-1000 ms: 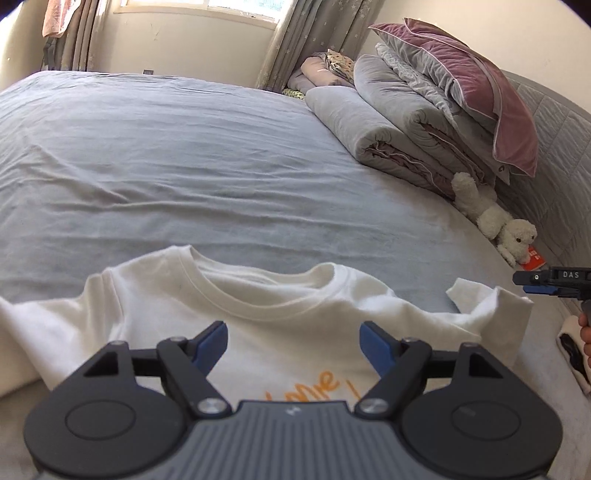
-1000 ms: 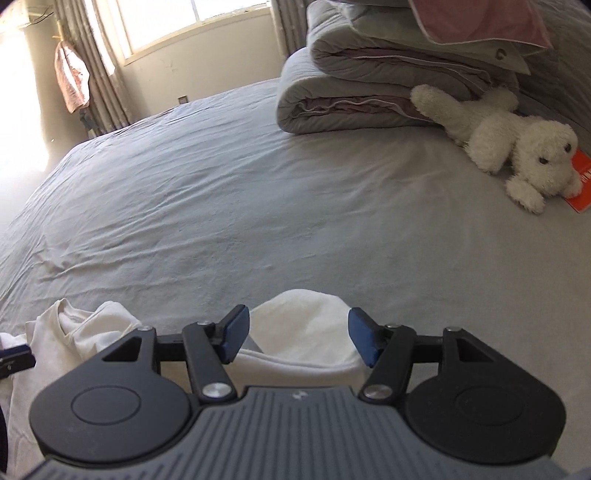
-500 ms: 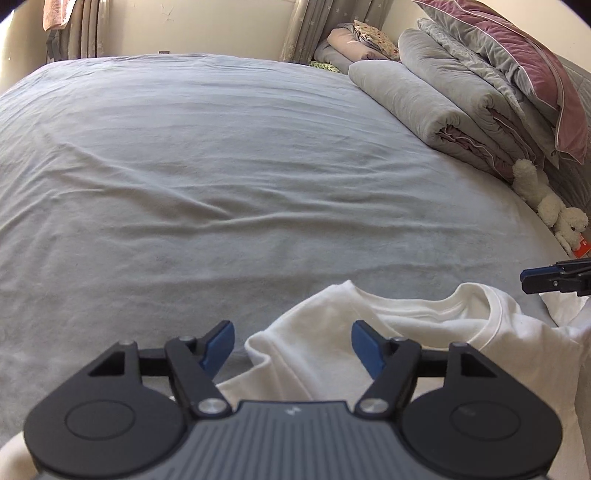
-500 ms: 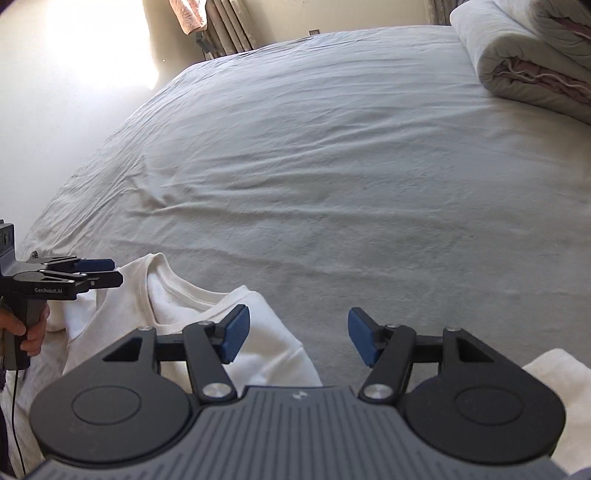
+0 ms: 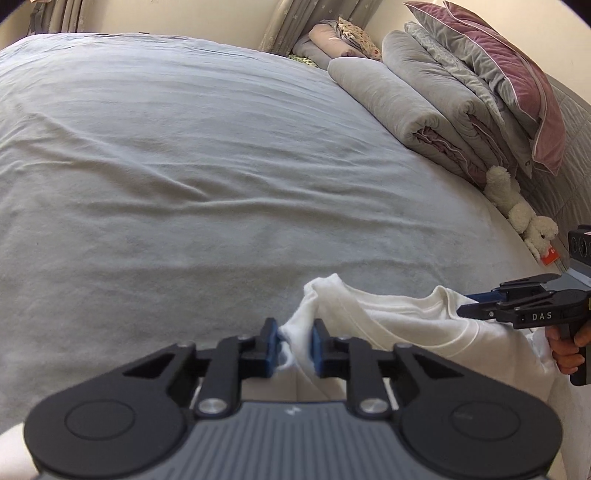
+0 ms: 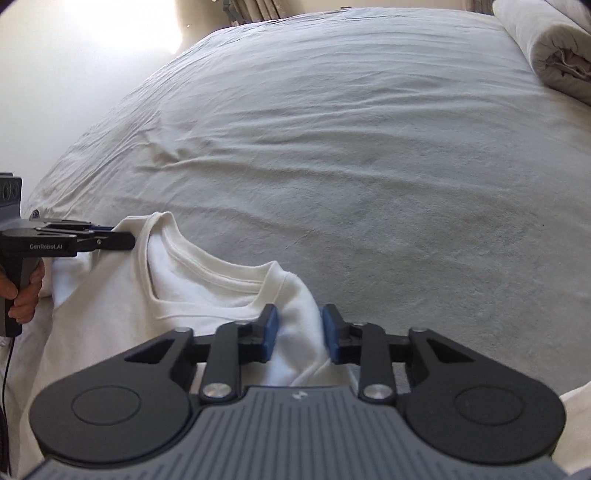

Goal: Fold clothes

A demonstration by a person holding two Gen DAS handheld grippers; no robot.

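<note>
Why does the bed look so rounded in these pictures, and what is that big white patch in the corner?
Left wrist view: the fisheye lens bows the bed into a dome and darkens the corners; lighting is even. Right wrist view: same bulge, and the top-left patch is blown-out glare, washing out detail there; the shirt stays sharp, the near gripper body slightly soft.

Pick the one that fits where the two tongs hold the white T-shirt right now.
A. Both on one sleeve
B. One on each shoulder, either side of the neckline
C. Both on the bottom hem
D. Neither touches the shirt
B: the left tongs and the right tongs each pinch shoulder fabric of the white T-shirt, with the ribbed neckline lying between them.
</note>
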